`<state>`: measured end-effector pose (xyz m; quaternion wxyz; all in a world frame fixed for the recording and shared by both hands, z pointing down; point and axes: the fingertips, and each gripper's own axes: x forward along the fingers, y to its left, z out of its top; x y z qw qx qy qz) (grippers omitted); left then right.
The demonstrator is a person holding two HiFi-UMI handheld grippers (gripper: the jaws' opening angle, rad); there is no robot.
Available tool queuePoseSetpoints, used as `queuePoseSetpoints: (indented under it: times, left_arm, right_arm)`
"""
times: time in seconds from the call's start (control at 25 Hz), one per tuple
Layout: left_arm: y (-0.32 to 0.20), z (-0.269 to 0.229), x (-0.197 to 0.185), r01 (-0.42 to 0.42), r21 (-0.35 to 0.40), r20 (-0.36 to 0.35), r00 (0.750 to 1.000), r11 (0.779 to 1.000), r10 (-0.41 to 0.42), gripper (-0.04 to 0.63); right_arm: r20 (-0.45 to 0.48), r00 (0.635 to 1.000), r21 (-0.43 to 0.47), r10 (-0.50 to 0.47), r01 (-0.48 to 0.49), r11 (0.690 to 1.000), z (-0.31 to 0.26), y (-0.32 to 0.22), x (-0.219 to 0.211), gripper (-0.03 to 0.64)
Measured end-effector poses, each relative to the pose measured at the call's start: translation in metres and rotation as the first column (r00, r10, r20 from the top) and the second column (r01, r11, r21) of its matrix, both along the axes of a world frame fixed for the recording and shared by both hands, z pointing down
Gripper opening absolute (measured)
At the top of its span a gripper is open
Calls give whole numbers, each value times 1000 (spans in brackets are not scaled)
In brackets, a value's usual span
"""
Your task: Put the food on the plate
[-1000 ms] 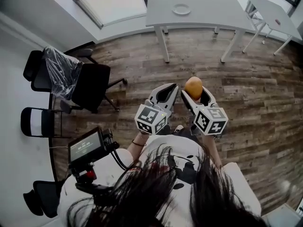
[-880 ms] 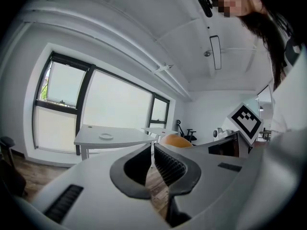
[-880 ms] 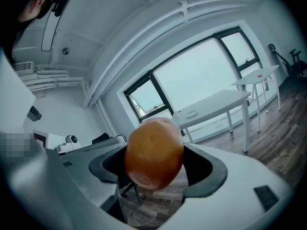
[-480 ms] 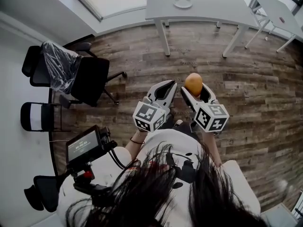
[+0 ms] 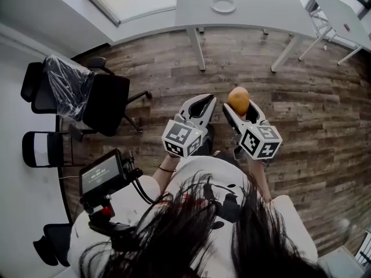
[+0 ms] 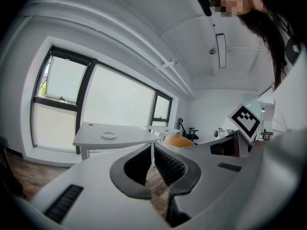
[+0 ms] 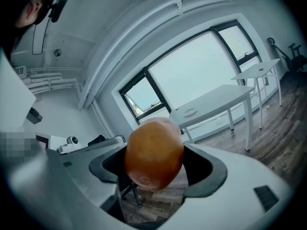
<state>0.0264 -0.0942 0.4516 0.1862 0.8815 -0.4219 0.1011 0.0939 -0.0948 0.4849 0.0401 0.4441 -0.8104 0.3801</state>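
Fingers (image 7: pixel 211 172) of my right gripper (image 5: pixel 239 106) clamp the fruit (image 7: pixel 154 153), held above the floor (image 5: pixel 301 114). My left gripper (image 5: pixel 202 102) is just beside it, its fingers pressed together on nothing. Well ahead, the plate (image 5: pixel 224 5) lies on the worktop (image 5: pixel 261 13).

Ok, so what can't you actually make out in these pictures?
- Plate on the far white table: too small in every view to tell whether it is empty.
- Orange food: its sides are covered by the right gripper's jaws; kind unclear.
- Screen, head view: print too small to read.
- Person's hands, head view: hidden beneath the marker cubes.
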Motion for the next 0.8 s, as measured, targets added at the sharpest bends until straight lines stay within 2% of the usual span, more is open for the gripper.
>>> queuePoseSetpoints:
  times: [0.24,0.56,0.8]
  left_arm:
    - [-114,18,-35,-46,-22,-29,999,999,45,6]
    - [-137,-1,-31,-66,46,-36,997,997,67,6]
    - [-230,24,-78,-86,6,-71,994,996,86,6]
  right_arm:
    - [-49,998,-39,30,-32,999,21,-108,-31,362]
    - [-37,998,17,47,-46,999,9,-128,-31,362]
    - [-60,997,-24,48,-49,998,30,-220,-76,362]
